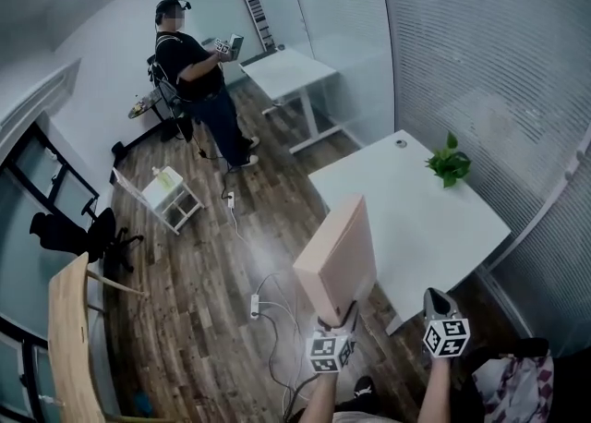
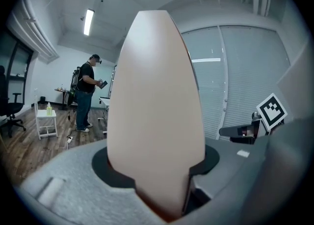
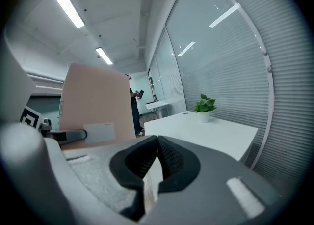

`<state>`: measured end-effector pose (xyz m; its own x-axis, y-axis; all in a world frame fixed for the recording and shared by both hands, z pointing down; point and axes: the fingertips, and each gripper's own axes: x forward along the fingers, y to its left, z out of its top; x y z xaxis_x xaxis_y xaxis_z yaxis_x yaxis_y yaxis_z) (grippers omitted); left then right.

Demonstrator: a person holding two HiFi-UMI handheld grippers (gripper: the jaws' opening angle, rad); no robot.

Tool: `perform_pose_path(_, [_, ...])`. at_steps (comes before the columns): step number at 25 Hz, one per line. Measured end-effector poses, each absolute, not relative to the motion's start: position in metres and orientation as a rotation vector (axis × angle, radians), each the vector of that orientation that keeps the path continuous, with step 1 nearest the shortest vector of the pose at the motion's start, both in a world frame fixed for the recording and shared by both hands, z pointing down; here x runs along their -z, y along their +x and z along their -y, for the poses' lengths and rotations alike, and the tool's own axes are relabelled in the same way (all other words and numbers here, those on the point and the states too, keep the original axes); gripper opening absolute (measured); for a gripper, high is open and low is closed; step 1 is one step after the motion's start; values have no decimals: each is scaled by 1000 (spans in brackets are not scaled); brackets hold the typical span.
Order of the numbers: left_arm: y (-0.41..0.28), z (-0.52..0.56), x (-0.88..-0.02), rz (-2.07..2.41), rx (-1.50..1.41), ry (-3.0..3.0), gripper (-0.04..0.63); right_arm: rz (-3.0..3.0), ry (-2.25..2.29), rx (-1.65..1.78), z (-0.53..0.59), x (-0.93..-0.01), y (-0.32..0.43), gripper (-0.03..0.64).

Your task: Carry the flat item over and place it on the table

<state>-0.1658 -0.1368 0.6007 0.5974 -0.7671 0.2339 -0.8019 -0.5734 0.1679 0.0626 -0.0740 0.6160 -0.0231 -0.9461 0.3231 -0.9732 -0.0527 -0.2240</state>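
**Beside the white table (image 1: pixel 434 218): box held upright**

Just off the table's left edge, the left gripper (image 1: pixel 338 318) clamps the bottom of the flat pink box (image 1: pixel 337 259), which stands upright in the air. The right gripper (image 1: pixel 440 303) hangs alongside, its jaws pressed together on nothing.

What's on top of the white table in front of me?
A small potted plant by the window-side edge and a round spot near the far corner. The flat pink box hides part of the table's near edge.
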Motion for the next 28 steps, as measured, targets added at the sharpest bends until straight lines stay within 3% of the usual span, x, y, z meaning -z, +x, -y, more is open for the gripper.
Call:
perform_pose_path(17, [-152,211,-575,1217,-120,2592,275,2055,2180,-563,125,-594,76,2])
perform_pose_path(28, [-110,220,-584,1136,-66,2514,275,1971,2250,-528,116,-580,127,2])
